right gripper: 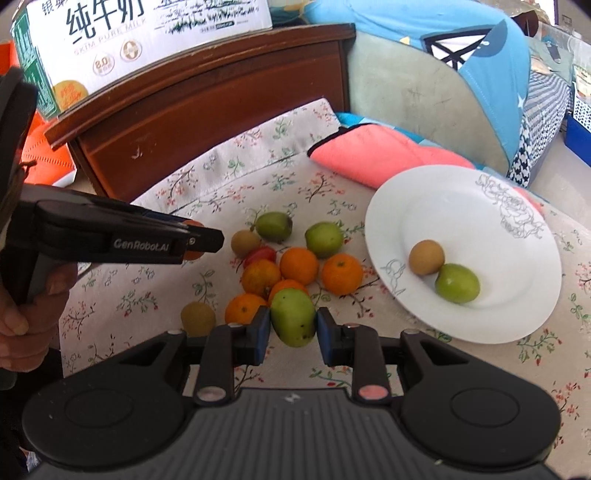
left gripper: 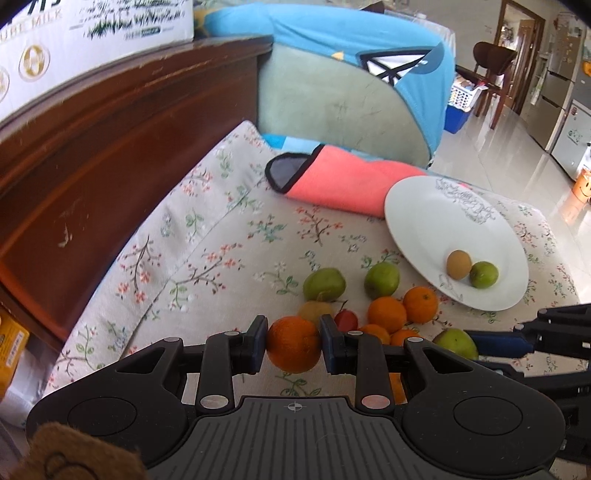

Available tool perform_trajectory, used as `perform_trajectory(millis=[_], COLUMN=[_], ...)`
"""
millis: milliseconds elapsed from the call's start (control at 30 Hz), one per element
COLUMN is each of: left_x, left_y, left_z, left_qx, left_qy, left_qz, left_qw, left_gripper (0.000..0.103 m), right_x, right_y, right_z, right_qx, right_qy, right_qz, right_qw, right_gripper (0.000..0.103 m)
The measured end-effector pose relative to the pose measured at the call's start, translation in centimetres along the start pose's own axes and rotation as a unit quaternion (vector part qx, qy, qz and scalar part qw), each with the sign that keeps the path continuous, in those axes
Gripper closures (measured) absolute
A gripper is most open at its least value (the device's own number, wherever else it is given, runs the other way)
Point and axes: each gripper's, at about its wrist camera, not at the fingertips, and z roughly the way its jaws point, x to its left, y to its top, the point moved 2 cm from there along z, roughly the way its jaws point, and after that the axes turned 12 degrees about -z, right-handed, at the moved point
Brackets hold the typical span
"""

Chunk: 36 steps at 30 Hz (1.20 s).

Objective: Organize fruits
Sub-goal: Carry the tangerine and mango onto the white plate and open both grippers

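My left gripper [left gripper: 293, 341] is shut on an orange [left gripper: 293, 356] and holds it just above the floral cloth. In the right wrist view the same gripper [right gripper: 201, 240] comes in from the left, and only a sliver of its orange shows. My right gripper [right gripper: 293, 325] is shut on a green fruit [right gripper: 291, 314] at the near edge of the pile. The pile of oranges [right gripper: 299, 264], green fruits [right gripper: 324, 239], brown fruits [right gripper: 245, 242] and a small red one [right gripper: 260, 254] lies left of the white plate [right gripper: 388, 221]. The plate carries a brown fruit [right gripper: 426, 256] and a green fruit [right gripper: 457, 282].
A dark wooden board [right gripper: 207, 99] with a milk carton [right gripper: 147, 33] on top runs along the back left. A pink cloth [right gripper: 376, 155] and a blue-green cushion [right gripper: 424, 85] lie behind the plate. A hand [right gripper: 22, 314] holds the left gripper's handle.
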Motion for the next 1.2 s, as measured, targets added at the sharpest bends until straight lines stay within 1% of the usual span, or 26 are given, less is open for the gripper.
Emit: perform_trajectory(millis=[267, 433, 600, 833, 1033, 1200], left_x=[-1.5, -3.0, -4.8, -7.2, -8.4, -9.1], left_y=[1.0, 1.5, 1.9, 2.8, 3.8, 4.1], left_z=[-1.4, -1.9, -2.1, -1.7, -0.3, 1.0], left_qx=[-0.027, -0.036, -0.044, -0.053, -0.048, -0.030], left_qy=[-0.017, -0.030, -0.044, -0.053, -0.059, -0.068], left_qz=[0.012, 0.025, 0.040, 0.052, 0.052, 0.036], left_qw=[0.9994, 0.9986, 0.9973, 0.9959, 0.9957, 0.9965], left_gripper=[0.075, 0.075, 0.075, 0.075, 0.075, 0.075], right_x=[-2.1, -3.6, -4.5, -5.2, -7.7, -10.1], right_y=[1.3, 1.7, 1.8, 1.7, 1.6, 1.1], right_z=[-1.9, -3.1, -3.7, -4.0, -4.5, -4.5], right_qx=[-0.035, -0.049, -0.053, -0.050, -0.052, -0.050], right_qy=[-0.024, -0.041, -0.052, -0.063, -0.077, -0.088], right_qz=[0.015, 0.024, 0.031, 0.024, 0.054, 0.091], right_qw=[0.999, 0.998, 0.997, 0.996, 0.994, 0.991], right_gripper=[0.076, 0.076, 0.076, 0.076, 0.076, 0.076])
